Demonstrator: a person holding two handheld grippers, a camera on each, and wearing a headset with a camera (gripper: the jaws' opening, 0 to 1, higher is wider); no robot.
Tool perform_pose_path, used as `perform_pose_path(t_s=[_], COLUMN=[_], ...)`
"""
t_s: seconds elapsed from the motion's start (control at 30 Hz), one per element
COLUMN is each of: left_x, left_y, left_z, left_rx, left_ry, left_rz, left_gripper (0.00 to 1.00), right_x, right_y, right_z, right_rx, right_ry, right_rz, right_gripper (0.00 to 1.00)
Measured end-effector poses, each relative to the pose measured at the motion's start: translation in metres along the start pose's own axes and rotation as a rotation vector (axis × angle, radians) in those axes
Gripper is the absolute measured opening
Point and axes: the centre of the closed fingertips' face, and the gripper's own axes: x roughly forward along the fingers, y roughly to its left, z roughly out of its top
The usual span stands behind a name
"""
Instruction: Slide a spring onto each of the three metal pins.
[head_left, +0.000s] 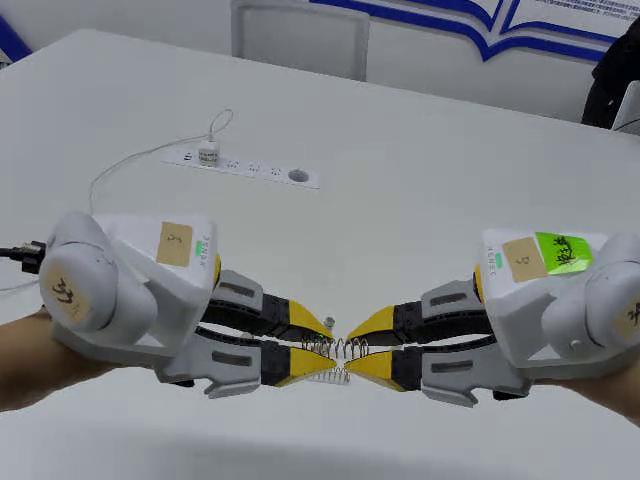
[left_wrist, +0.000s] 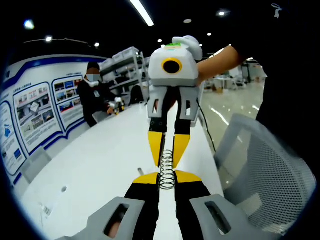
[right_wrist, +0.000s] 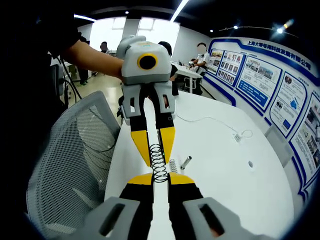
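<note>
Wire spring (left_wrist: 166, 167) spans both jaws; its ends hidden.

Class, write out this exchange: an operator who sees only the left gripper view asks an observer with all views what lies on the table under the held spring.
Operator: What's below the held spring in my left claw?
Observer: The right gripper view shows a second spring lying on the table.
Operator: Any pin nearby?
Observer: A short metal pin rests close beside that spring.
</note>
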Motion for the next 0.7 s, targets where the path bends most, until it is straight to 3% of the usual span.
perform_pose_path(t_s=[0.4,0.7], left_x=[0.000,0.002], left_y=[0.003,-0.005], left_z=[0.003,0.000], left_rx=[0.002,0.021], left_ry=[-0.008,0.008], left_rz=[0.015,0.001], left_gripper=[0.10,0.10], right_x=[-0.008,-0.008], right_y=[0.000,0.009], right_z=[0.018,0.034], right_rx=[0.057,0.076], right_ry=[-0.085,-0.140], right_rz=[0.022,0.067], right_gripper=[0.10,0.10])
